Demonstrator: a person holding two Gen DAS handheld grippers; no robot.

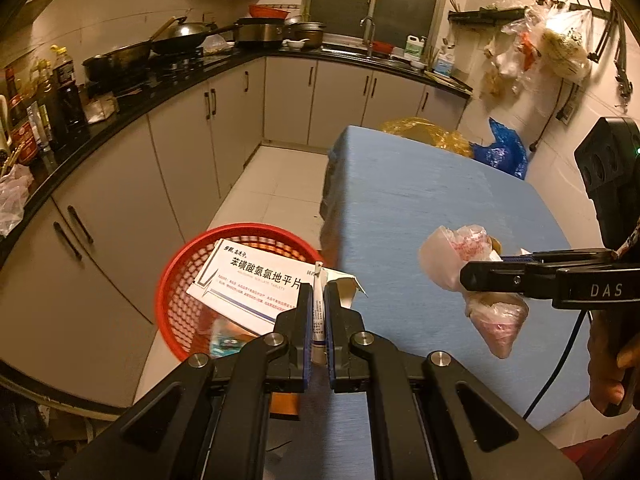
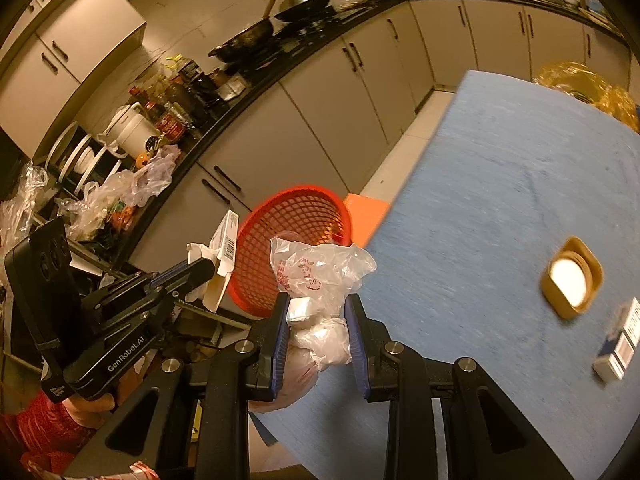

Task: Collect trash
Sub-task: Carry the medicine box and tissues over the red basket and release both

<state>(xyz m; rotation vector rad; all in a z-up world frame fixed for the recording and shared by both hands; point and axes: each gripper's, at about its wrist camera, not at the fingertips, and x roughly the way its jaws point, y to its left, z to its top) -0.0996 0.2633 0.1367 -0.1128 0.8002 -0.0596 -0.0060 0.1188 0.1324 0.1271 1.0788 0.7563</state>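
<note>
My left gripper (image 1: 318, 292) is shut on a flattened white medicine box (image 1: 248, 284) with Chinese print, holding it over the red mesh basket (image 1: 176, 292) on the floor. From the right wrist, that box (image 2: 224, 248) hangs in the left gripper (image 2: 210, 270) just left of the basket (image 2: 296, 216). My right gripper (image 2: 316, 312) is shut on a crumpled clear plastic bag (image 2: 316, 268) with red print, above the table's near corner. The left wrist view shows the bag (image 1: 460, 256) pinched in the right gripper (image 1: 468, 276) over the blue table (image 1: 420, 192).
A yellow-rimmed lid or cup (image 2: 572, 280) and a small blue-and-white box (image 2: 618, 348) lie on the blue table (image 2: 500, 200). Beige cabinets (image 1: 132, 184) under a dark, cluttered counter line the left. Yellow (image 1: 428, 132) and blue bags (image 1: 500, 148) sit beyond the table's far end.
</note>
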